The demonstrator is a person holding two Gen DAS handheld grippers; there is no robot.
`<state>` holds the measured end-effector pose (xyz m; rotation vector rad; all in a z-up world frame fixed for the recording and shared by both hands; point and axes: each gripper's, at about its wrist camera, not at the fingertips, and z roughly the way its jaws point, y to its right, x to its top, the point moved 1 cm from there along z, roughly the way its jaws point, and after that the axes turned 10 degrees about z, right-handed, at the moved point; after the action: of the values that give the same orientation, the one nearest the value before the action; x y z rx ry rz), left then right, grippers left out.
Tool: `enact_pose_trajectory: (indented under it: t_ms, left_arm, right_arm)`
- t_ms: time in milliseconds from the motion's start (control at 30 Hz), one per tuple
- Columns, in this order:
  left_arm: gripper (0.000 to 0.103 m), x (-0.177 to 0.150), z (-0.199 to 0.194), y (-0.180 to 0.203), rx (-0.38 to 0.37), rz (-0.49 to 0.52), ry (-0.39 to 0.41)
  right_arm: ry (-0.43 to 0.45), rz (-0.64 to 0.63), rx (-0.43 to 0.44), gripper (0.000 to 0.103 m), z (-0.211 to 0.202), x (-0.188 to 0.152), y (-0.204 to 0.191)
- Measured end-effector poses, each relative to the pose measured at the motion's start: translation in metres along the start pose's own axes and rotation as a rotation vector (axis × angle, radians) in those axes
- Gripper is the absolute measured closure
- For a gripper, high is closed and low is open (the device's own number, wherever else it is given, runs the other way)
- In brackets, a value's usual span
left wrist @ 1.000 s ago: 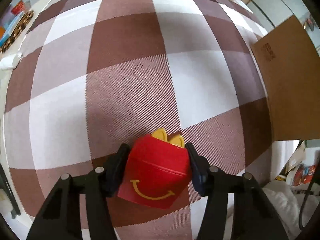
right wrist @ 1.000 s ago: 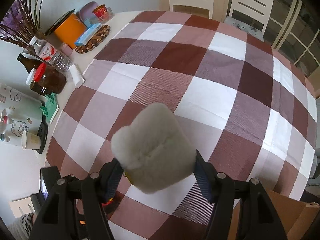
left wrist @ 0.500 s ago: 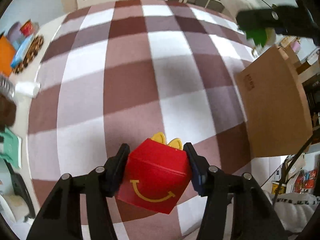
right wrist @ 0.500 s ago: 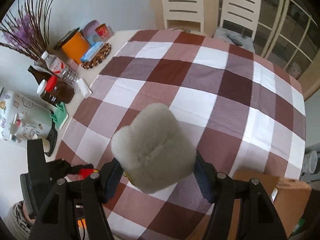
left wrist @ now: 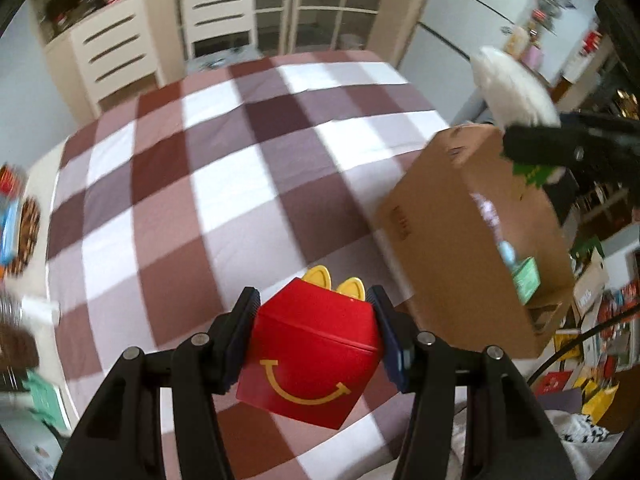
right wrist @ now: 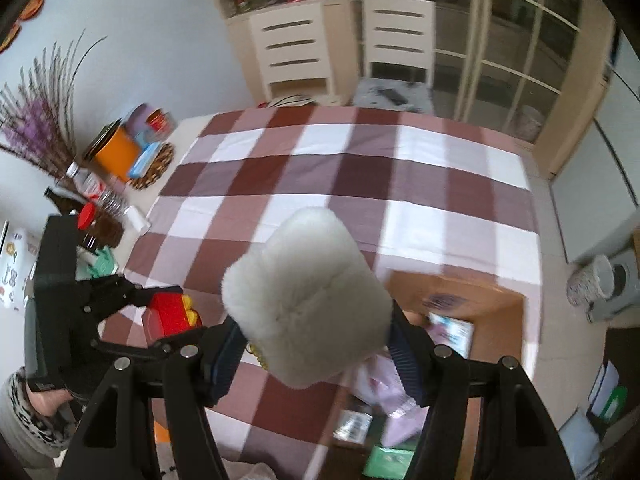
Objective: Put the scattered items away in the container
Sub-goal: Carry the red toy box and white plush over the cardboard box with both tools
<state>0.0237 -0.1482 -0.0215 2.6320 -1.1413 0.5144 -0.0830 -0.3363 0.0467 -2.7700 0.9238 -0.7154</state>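
Left gripper [left wrist: 314, 334], fingers [left wrist: 244, 326] clamped on both sides of a red toy meal box [left wrist: 310, 354] above the checked tablecloth [left wrist: 224, 184]; right gripper [right wrist: 314, 340], fingers [right wrist: 406, 356] closed on a white fluffy pouch [right wrist: 306, 300], cardboard box [right wrist: 492, 316] just right of them, open-topped.

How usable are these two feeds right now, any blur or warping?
Left wrist view: table edges and cardboard box smeared by motion, red toy box sharp. Right wrist view: white plush fairly crisp, box contents blurred. Both bow straight lines, fisheye.
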Motion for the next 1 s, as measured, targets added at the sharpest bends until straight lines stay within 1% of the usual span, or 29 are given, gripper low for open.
enact_pose_trajectory:
  t_ms: [167,333,567,767,1000]
  left_arm:
    - [0.047,0.034,-0.001,0.038,-0.015,0.092,0.016]
    - [0.047,0.065,0.001,0.075,-0.038,0.173,0.031]
    - [0.047,0.096,0.009,0.123,-0.072,0.269,0.037]
    - [0.047,0.115,0.022,0.155,-0.083,0.283,0.028]
    - [0.047,0.133,0.031,0.18,-0.086,0.303,0.024]
  right_arm:
    - [0.023,0.072,-0.02,0.036,-0.02,-0.014,0.037]
    - [0.04,0.118,-0.038,0.036,-0.034,-0.03,0.064]
    - [0.051,0.195,-0.056,0.036,-0.048,-0.052,0.102]
    - [0.046,0.229,-0.066,0.036,-0.054,-0.069,0.126]
    - [0.027,0.235,-0.054,0.036,-0.051,-0.083,0.135]
